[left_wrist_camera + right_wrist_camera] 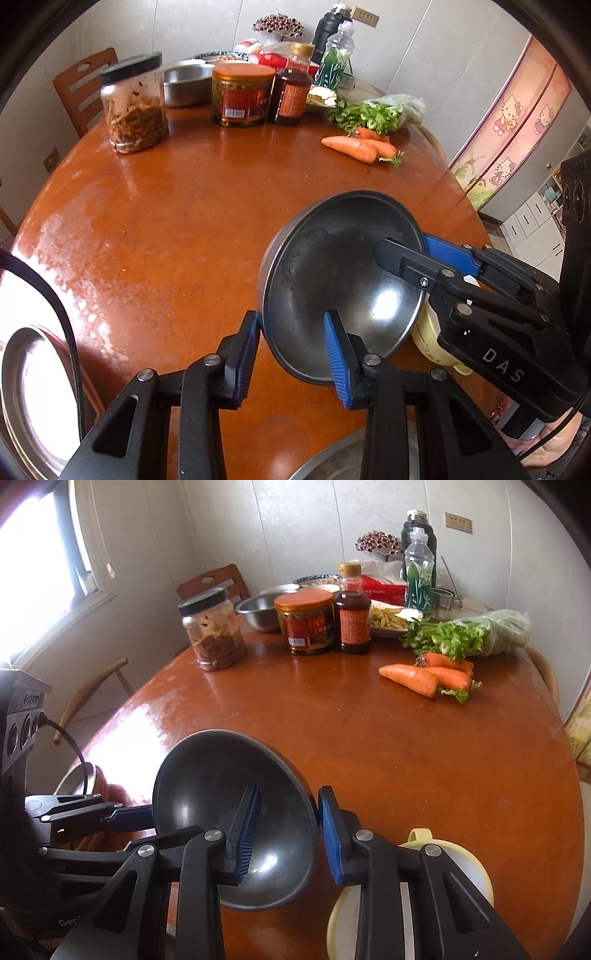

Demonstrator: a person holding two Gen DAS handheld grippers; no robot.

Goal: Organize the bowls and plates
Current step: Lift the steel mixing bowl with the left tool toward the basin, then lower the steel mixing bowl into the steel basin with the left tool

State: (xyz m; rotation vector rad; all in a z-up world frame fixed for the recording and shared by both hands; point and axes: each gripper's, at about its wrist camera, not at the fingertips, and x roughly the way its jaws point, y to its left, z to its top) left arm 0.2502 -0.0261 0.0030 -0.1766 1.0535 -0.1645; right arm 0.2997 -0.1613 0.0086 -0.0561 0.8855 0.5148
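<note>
The tilted steel bowl [341, 284] sits between both open grippers: left gripper [293, 354] at 6 o'clock, right gripper [290, 834] at 3 o'clock.

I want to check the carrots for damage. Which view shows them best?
The right wrist view: the carrots lie larger and nearer the middle there, leafy ends visible. The left wrist view shows the same carrots smaller, farther back beside the celery.
</note>
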